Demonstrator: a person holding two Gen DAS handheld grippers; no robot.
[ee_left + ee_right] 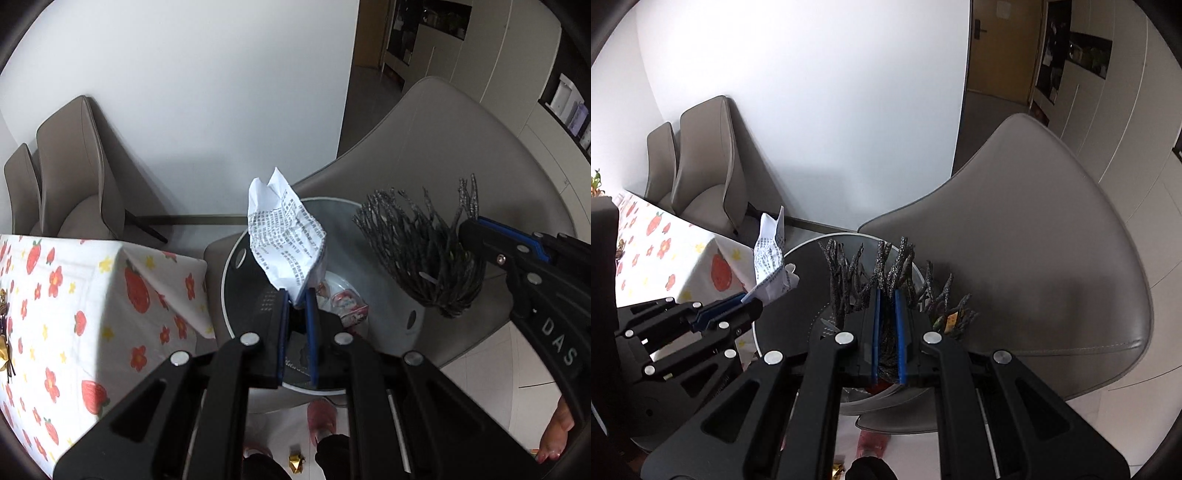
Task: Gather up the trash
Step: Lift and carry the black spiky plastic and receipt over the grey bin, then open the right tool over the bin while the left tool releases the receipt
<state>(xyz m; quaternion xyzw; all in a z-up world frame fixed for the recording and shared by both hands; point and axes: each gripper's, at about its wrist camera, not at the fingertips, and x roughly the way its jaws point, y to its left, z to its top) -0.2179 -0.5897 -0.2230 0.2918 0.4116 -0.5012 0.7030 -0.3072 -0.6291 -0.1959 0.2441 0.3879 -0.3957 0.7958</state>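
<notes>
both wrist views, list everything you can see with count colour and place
paper: 1, white with grey print, crumpled, clamped in the left gripper above the bin
tinsel bundle: 1, dark glittery grey, clamped in the right gripper above the bin
bin: 1, round, grey, on a chair seat beside the table corner, some wrappers inside
tablecloth: 1, white with red strawberries and flowers, over the table at left
chairs: 3, grey-beige, two by the wall, one large one by the bin
gold wrapper: 1, on the floor below
left gripper: 1, black with blue pads, shut on the paper
right gripper: 1, black with blue pads, shut on the tinsel
</notes>
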